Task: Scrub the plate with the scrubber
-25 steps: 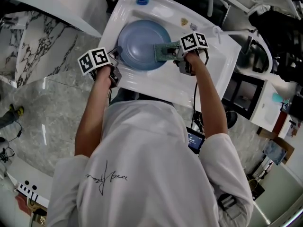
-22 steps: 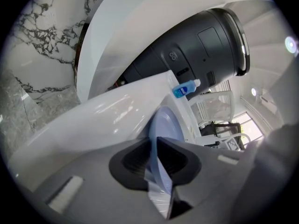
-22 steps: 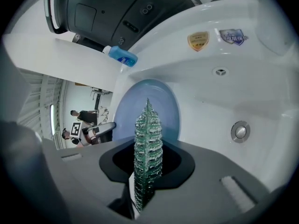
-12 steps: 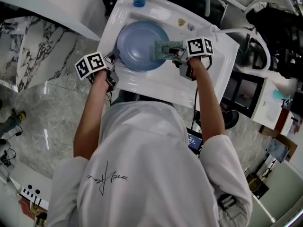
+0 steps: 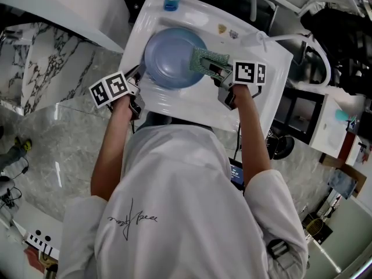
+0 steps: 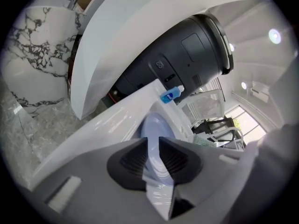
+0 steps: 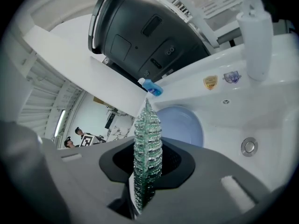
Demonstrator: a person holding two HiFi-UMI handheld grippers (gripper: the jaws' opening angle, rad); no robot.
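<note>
Item: blue plate (image 5: 168, 60), lying in the white sink (image 5: 192, 106), its near-left rim pinched between the nearly closed jaws of the left gripper (image 5: 137, 80), which steadies it. Item: green scrubber (image 5: 210, 60), clamped edge-on in the right gripper (image 5: 220, 70), its far end lying on the plate's right side. Change over the last second: the right gripper draws back toward the person and to the right, and the scrubber swings to a steeper angle while staying over the same part of the plate; the left gripper shifts slightly outward. Reading: one scrubbing stroke is likely under way, with most of the plate's face not yet covered. Writing: two small badges (image 7: 210, 81) on the sink (one gold, one blue) are too small to read; the blue-capped bottle (image 5: 170, 2) shows no legible label; the script print (image 5: 131, 217) on the person's shirt is unreadable.
</note>
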